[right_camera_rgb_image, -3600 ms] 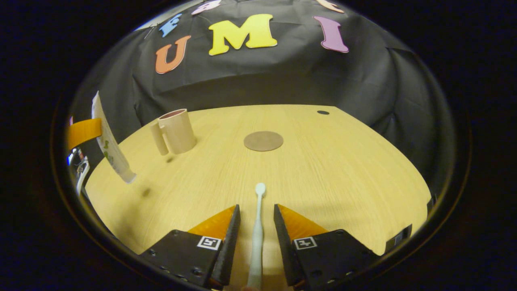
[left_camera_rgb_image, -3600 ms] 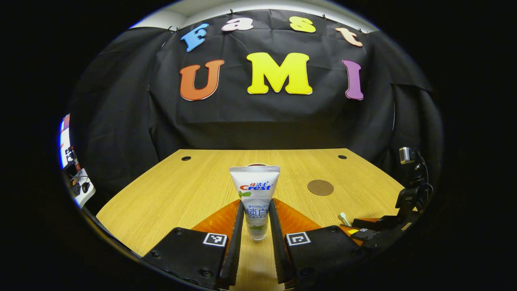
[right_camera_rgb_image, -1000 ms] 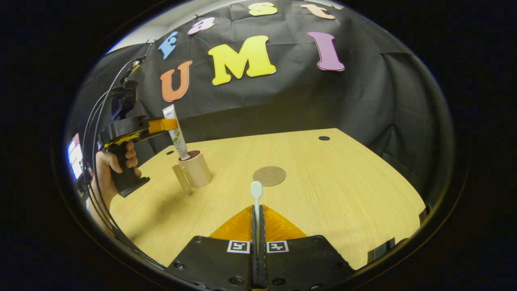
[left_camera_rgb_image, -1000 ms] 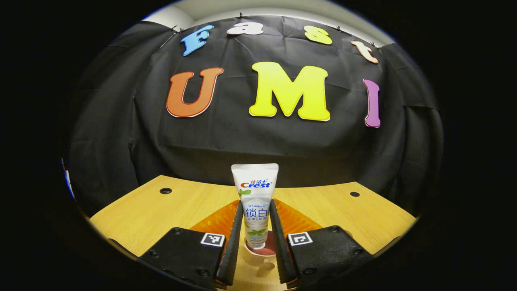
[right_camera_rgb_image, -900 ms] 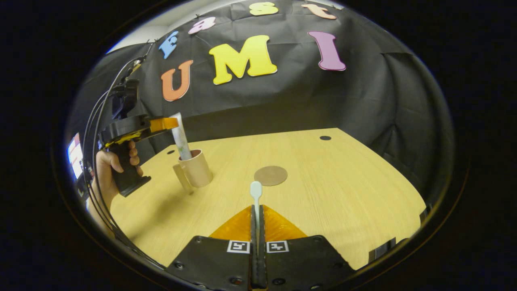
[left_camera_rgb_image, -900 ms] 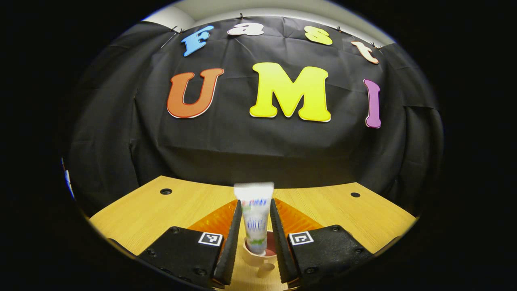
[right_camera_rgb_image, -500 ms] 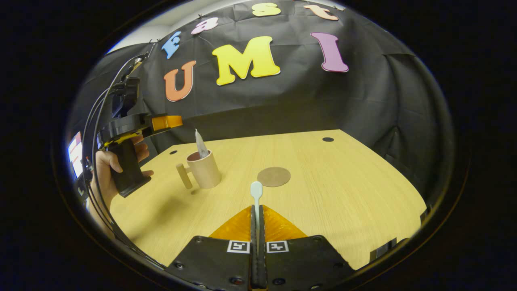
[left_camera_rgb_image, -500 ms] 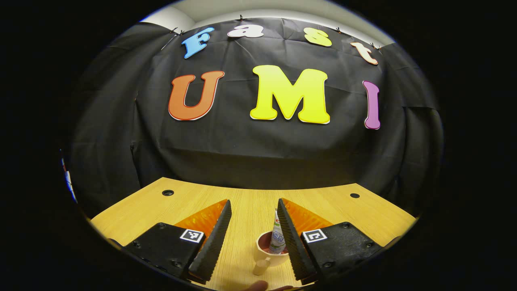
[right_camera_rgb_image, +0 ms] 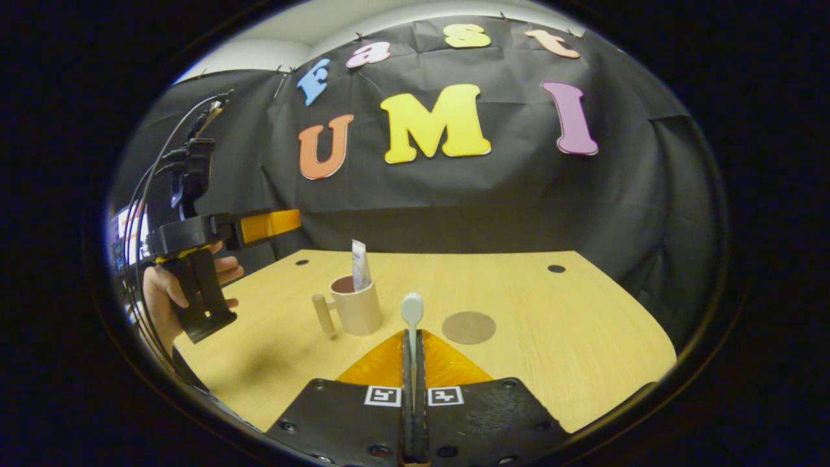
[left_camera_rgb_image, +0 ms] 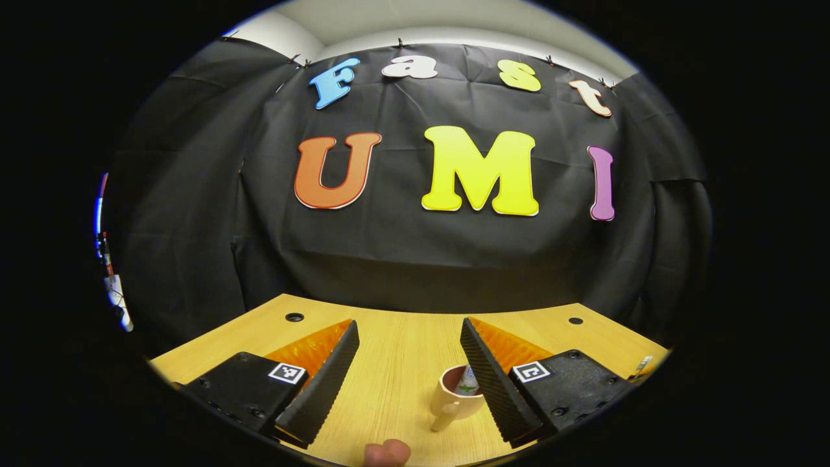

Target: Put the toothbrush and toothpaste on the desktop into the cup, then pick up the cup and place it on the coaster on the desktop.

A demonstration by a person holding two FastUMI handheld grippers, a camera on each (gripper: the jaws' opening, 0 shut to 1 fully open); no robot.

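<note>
On the desk (left_camera_rgb_image: 395, 363), my left gripper (left_camera_rgb_image: 407, 383) has let go and opened wide; the toothpaste (right_camera_rgb_image: 360, 264) stands in the cup (right_camera_rgb_image: 358, 310). My right gripper (right_camera_rgb_image: 412, 363) pinches the toothbrush (right_camera_rgb_image: 412, 311); its view shows the coaster (right_camera_rgb_image: 468, 327).

No legible text or labels

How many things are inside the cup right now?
1. The toothpaste stands in the cup, poking above its rim. The toothbrush is outside it, pinched in the right tongs. Something small lying at the bottom could be hidden.
</note>
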